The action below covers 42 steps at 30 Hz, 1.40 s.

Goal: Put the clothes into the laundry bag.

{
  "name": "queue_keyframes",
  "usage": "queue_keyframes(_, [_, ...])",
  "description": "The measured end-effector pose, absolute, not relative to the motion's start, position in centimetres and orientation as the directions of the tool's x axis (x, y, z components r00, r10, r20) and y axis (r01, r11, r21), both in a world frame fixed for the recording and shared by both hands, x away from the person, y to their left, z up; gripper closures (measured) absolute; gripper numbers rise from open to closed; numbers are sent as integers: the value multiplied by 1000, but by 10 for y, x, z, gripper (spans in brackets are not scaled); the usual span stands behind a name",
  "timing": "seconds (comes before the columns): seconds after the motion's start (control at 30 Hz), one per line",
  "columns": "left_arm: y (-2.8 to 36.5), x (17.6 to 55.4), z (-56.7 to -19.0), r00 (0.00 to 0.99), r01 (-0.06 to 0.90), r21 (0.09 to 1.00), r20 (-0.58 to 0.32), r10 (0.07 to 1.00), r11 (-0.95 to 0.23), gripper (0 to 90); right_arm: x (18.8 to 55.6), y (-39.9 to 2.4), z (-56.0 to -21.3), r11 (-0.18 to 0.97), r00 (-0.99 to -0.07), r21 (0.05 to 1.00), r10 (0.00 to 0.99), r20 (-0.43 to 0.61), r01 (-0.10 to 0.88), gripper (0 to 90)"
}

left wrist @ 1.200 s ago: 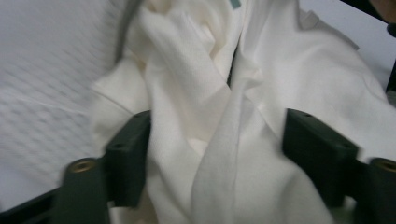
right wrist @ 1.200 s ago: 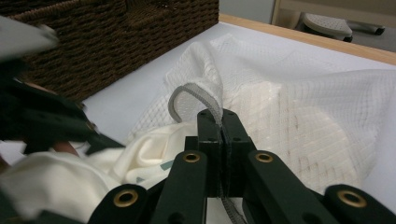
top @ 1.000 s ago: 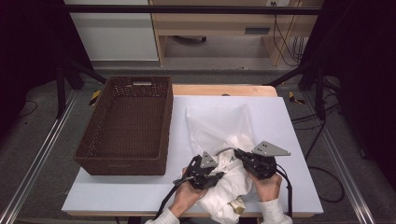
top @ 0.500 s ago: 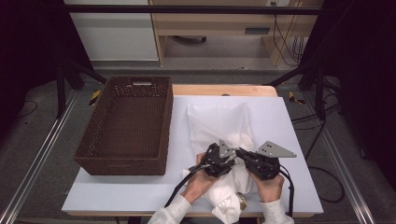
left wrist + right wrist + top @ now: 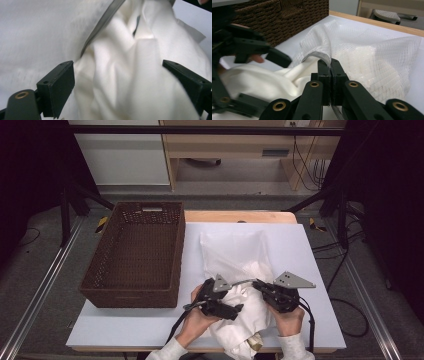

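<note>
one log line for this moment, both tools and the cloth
left tool: just opened, jaws astride cloth | right tool: shut on mesh bag rim | basket: left of bag

Crumpled white garment (image 5: 245, 320) half inside mesh bag (image 5: 235, 251)

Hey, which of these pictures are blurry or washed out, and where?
Left gripper view: white garment overexposed and soft, mesh bag smeared. Right gripper view: left hand-held gripper motion-blurred, bag weave sharp. High view: evenly lit, dark at the sides.

white mesh bag (image 5: 372, 50), smooth cream cloth (image 5: 130, 82), woven wicker basket (image 5: 135, 255).
</note>
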<state>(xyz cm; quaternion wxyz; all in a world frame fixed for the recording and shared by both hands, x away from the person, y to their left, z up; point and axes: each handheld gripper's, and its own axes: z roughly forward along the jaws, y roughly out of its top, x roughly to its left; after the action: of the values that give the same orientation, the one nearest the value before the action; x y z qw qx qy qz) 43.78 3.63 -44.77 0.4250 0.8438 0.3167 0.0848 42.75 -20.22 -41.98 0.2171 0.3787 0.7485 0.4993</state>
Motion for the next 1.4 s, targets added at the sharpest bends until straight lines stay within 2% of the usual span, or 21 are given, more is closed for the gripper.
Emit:
queue_keyframes(0.13, [40, 440, -474, 764, 543, 744, -245, 597, -390, 135, 428, -200, -421, 220, -620, 908, 783, 54, 357, 888])
queue_keyframes(0.17, [39, 443, -479, 756, 576, 724, -296, 583, -380, 183, 428, -199, -422, 223, -622, 907, 781, 52, 356, 888])
queue_keyframes(0.23, [35, 443, -477, 760, 562, 727, -265, 593, -394, 346, 429, -198, -422, 229, -626, 907, 779, 47, 354, 888])
queue_keyframes(0.3, [30, 438, -469, 774, 521, 741, -201, 600, -424, 550, 429, -198, -423, 227, -623, 905, 780, 53, 361, 888])
queue_keyframes(0.37, [24, 433, -461, 789, 474, 755, -138, 598, -452, 656, 429, -199, -422, 224, -623, 907, 780, 52, 356, 888])
queue_keyframes(0.53, [9, 432, -438, 815, 412, 783, -88, 573, -466, 703, 428, -202, -420, 206, -618, 914, 784, 61, 351, 888])
queue_keyframes(0.73, [-17, 437, -418, 834, 357, 771, -9, 552, -528, 700, 427, -208, -418, 182, -611, 921, 788, 73, 344, 889])
queue_keyframes(0.9, [-35, 457, -443, 805, 376, 716, 62, 590, -588, 670, 425, -204, -416, 191, -633, 926, 771, 64, 327, 889])
queue_keyframes(1.03, [-25, 468, -454, 800, 413, 752, -30, 599, -514, 606, 424, -202, -414, 197, -631, 926, 774, 55, 322, 890])
queue_keyframes(1.1, [-20, 464, -454, 798, 398, 763, -15, 602, -509, 524, 425, -205, -416, 193, -624, 924, 779, 61, 330, 890])
queue_keyframes(1.2, [-10, 457, -448, 798, 393, 767, -10, 603, -507, 316, 427, -207, -418, 201, -617, 919, 785, 56, 340, 889])
queue_keyframes(1.27, [0, 447, -440, 801, 389, 776, -19, 598, -497, 217, 427, -206, -419, 204, -616, 918, 786, 54, 340, 889])
queue_keyframes(1.3, [4, 444, -437, 805, 384, 779, -19, 593, -496, 177, 427, -206, -419, 202, -613, 917, 788, 57, 344, 889])
queue_keyframes(1.4, [20, 426, -427, 822, 357, 794, -17, 569, -492, 162, 427, -207, -418, 203, -610, 917, 791, 53, 344, 889])
